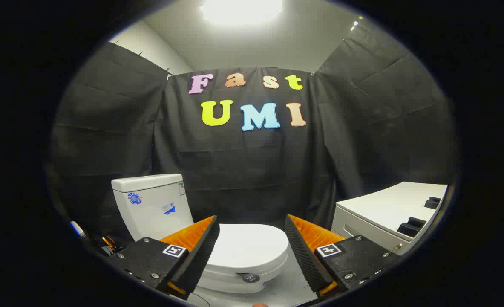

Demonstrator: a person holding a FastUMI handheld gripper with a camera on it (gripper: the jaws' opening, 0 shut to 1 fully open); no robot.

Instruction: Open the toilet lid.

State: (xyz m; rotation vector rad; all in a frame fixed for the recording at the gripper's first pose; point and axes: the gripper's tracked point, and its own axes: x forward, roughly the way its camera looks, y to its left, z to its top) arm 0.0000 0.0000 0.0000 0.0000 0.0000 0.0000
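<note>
A white toilet stands ahead and below the gripper, its lid (248,246) lying flat and closed on the seat. The white tank (151,204) rises behind the lid, to the left, against the black cloth wall. My gripper (252,224) hangs above the lid with its orange and black fingers wide apart and nothing between them. The left finger (203,247) hides the lid's left side; the right finger (303,249) sits just off the lid's right rim. A small dark round button (250,278) shows on the toilet's front below the lid.
A white cabinet (388,213) with black blocks on top stands to the right of the toilet. Small items lie on the floor left of the tank (102,243). Pale floor (286,290) shows between toilet and cabinet.
</note>
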